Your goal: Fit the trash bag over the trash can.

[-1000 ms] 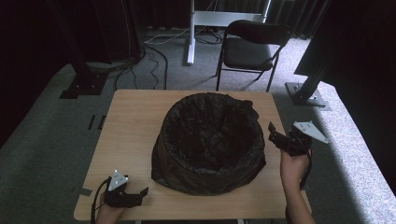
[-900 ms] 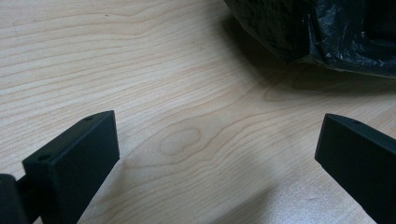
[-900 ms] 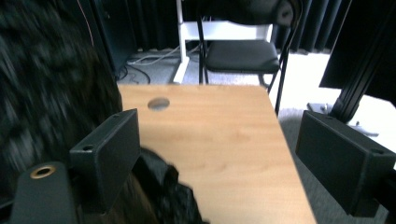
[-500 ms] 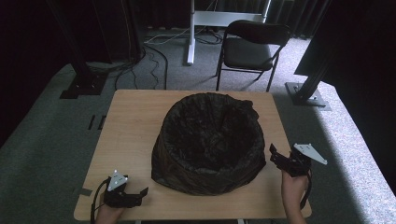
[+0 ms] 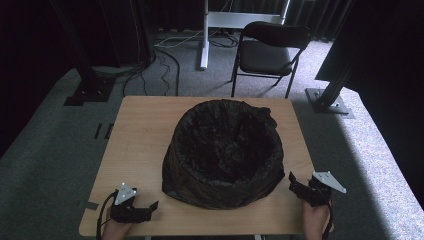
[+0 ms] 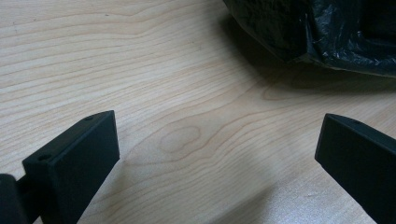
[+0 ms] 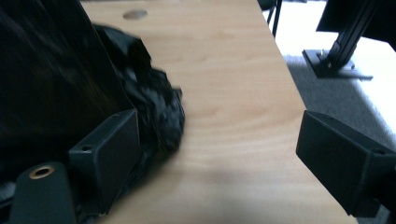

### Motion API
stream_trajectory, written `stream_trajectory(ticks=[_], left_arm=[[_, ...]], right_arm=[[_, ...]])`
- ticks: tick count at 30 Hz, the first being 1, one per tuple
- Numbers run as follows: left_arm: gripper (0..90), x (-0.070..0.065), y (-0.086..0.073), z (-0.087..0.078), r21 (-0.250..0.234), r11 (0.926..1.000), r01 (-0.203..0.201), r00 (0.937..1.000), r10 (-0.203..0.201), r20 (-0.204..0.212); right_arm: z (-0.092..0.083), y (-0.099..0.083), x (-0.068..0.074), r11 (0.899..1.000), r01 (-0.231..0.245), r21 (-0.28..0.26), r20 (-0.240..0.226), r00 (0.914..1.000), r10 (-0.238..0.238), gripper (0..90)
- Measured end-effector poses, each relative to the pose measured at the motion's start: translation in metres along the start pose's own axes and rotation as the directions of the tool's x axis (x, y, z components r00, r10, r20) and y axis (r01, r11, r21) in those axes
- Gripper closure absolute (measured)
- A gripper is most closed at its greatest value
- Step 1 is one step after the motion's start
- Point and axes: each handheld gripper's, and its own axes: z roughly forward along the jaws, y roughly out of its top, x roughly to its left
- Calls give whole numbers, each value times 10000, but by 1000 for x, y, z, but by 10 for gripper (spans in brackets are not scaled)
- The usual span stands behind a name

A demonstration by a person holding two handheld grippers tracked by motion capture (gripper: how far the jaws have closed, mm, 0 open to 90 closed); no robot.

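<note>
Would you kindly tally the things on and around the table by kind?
Bins lined with a black bag: 1
Claws: 2, left and right
Tables: 1
Folding chairs: 1
Total: 5

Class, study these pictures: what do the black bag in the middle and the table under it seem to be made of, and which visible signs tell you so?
The crinkled black bag looks like thin plastic film: glossy highlights, fine creases and a loosely folded rim. It seems to line a round bin, though that stays hidden. The pale tabletop looks like wood or a wood-grain laminate with a smooth matt finish: flowing grain lines and a knot-like ring show, but which one cannot be told.
</note>
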Motion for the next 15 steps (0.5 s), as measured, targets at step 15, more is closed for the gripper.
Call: stream_trajectory(ticks=[15], left_arm=[[0,-2,0,1,94,9999,-80,10000,80,-10]], right_arm=[[11,-41,-4,9978,186,630,195,9996,-199,131]])
